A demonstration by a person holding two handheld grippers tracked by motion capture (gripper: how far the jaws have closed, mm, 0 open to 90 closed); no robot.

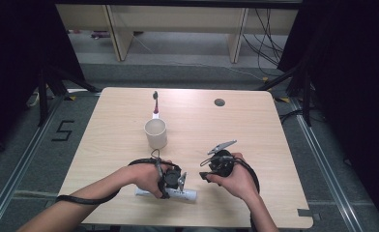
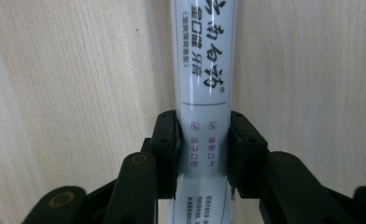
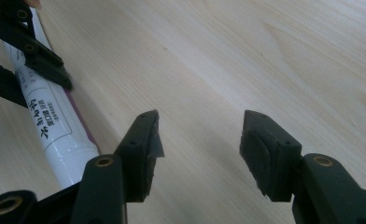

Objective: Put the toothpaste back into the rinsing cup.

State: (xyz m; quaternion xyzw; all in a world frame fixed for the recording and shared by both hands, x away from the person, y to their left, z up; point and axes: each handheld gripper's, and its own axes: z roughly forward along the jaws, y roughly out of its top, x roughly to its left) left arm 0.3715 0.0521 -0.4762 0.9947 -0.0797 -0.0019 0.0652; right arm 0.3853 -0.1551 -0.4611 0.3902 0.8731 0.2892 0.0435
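Here the left gripper (image 2: 203,140) has its 2 jaws pressed on the sides of the toothpaste tube (image 2: 203,70), 1 pad on each side. I think it grabs the tube across the thin way so the tube does not slip when it is picked up. The tube lies flat on the table (image 1: 255,125), down at 6 o'clock near the front edge, with its long body running sideways.

The right gripper (image 3: 200,144) sits just beside it, toward 3 o'clock. Its jaws are apart and nothing is between them, just bare wood. It seems to wait for its turn, ready to help.

Further out, at 12 o'clock from the left gripper, stands a cup (image 1: 156,133), upright and open on top. A toothbrush (image 1: 155,104) leans at its far side. My guess is the tube should go in that cup too.
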